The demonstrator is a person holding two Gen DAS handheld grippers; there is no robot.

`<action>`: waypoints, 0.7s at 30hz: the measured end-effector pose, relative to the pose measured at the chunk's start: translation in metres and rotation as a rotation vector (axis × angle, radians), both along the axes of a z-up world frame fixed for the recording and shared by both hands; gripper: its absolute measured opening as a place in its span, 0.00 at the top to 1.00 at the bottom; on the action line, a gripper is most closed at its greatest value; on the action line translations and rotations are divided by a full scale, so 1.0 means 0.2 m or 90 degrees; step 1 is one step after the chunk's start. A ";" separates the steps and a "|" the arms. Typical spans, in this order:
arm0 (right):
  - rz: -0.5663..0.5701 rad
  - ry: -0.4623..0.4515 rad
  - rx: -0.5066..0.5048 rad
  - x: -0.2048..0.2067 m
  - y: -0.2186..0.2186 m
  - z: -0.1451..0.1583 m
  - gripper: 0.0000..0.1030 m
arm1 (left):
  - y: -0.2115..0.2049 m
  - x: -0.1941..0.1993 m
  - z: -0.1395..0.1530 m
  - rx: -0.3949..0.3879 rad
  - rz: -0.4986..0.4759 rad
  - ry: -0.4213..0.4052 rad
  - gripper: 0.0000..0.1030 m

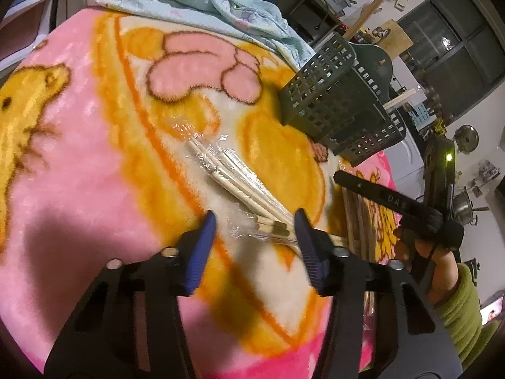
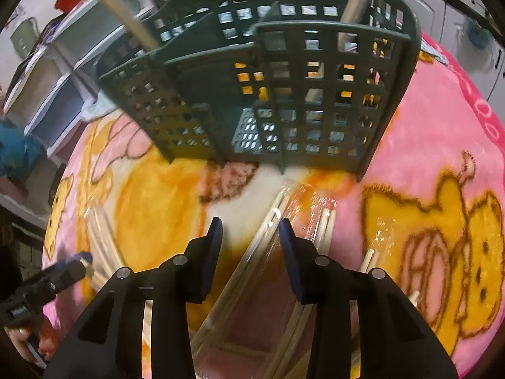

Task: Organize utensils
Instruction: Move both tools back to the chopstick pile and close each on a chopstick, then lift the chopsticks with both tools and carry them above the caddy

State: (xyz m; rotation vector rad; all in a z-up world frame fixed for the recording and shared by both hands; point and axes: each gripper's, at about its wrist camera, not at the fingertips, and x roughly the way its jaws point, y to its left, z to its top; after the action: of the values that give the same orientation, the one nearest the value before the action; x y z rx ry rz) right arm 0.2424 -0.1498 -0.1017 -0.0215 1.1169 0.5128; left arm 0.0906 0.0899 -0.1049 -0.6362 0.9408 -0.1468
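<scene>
- The left gripper [image 1: 255, 230] is hanging low over the pink and orange blanket [image 1: 94, 158], jaws partly open, with the near ends of the wrapped chopsticks [image 1: 240, 186] lying between the blue pads [image 1: 202, 246]; the pads are not pressing on them as far as I can see.
- Those chopsticks are running away from the jaws on a diagonal, up and to the left, in clear plastic sleeves.
- The right gripper [image 2: 251, 230] is pointing down at another wrapped pair [image 2: 268, 237], jaws about as far apart as the left ones, the wrapper lying between them but not clearly pinched.
- That pair's long axis is heading from under the gripper straight toward the green utensil basket [image 2: 284, 94], which is standing upright just beyond its far tip.
- More wrapped pairs [image 2: 372, 255] are lying to the right on the blanket.
- Judging by position, the right hand is the nearer one to the basket; the left has farther to carry.
- A couple of chopsticks [image 2: 356, 0] are standing in the basket compartments.
</scene>
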 end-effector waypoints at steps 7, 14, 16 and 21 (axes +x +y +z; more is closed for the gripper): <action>-0.033 0.022 0.010 0.09 -0.02 -0.02 0.73 | 0.01 0.00 0.00 -0.009 -0.006 -0.006 0.81; -0.039 0.029 0.001 0.14 -0.02 -0.03 0.85 | 0.02 0.00 0.04 -0.011 -0.006 -0.026 0.96; -0.039 0.028 0.003 0.14 -0.02 -0.03 0.87 | 0.03 -0.01 0.06 -0.007 -0.006 -0.033 0.96; -0.033 0.008 0.025 0.12 -0.04 0.01 0.94 | 0.04 -0.02 0.13 0.006 -0.005 -0.062 0.97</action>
State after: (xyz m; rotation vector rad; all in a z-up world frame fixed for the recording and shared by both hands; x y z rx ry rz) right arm 0.2655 -0.1568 -0.0991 0.0455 1.1162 0.4892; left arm 0.0861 0.0970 -0.0784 -0.6110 0.8500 -0.1788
